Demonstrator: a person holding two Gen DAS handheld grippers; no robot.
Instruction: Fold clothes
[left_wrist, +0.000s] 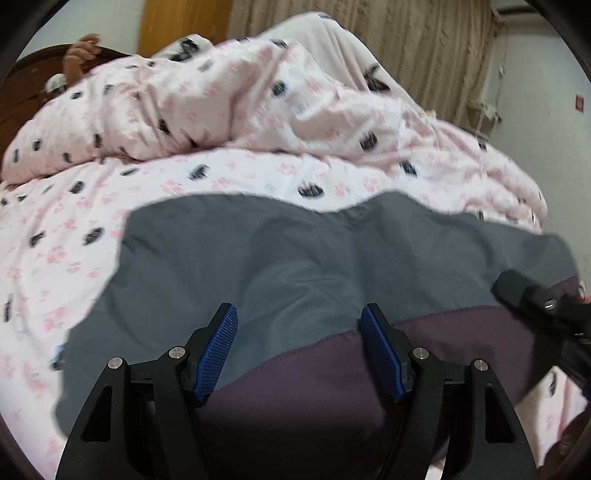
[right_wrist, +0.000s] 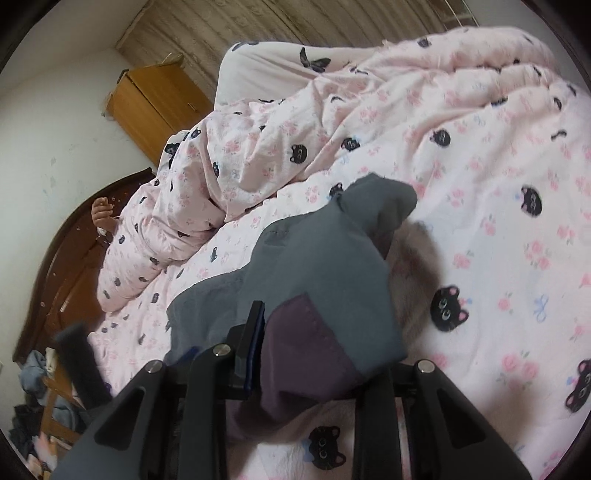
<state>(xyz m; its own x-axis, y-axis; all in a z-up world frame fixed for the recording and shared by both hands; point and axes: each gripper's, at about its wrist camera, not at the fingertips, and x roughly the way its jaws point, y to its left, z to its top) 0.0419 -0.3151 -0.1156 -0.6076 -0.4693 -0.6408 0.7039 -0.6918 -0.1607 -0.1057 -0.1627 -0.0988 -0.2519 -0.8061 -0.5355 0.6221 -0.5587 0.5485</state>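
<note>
The grey garment (left_wrist: 295, 266) with its purple band (left_wrist: 424, 350) lies on the bed's pink cat-print sheet (left_wrist: 74, 236). Beyond the garment a rumpled quilt (left_wrist: 221, 103) is heaped. The left gripper (left_wrist: 299, 354) hovers over the garment, fingers (left_wrist: 216, 354) spread and released. The right gripper (right_wrist: 295, 354) has its fingers clenched on the garment's purple edge.

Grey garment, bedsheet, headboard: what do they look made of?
Grey garment: thin woven cloth, matte, maybe a cotton or synthetic blend; it drapes in soft folds and has a stitched purple band.
Bedsheet: printed cotton-like fabric, matte, creased, with a cat and flower pattern.
Headboard: dark wood, likely varnished; slight sheen on its curved edge.
</note>
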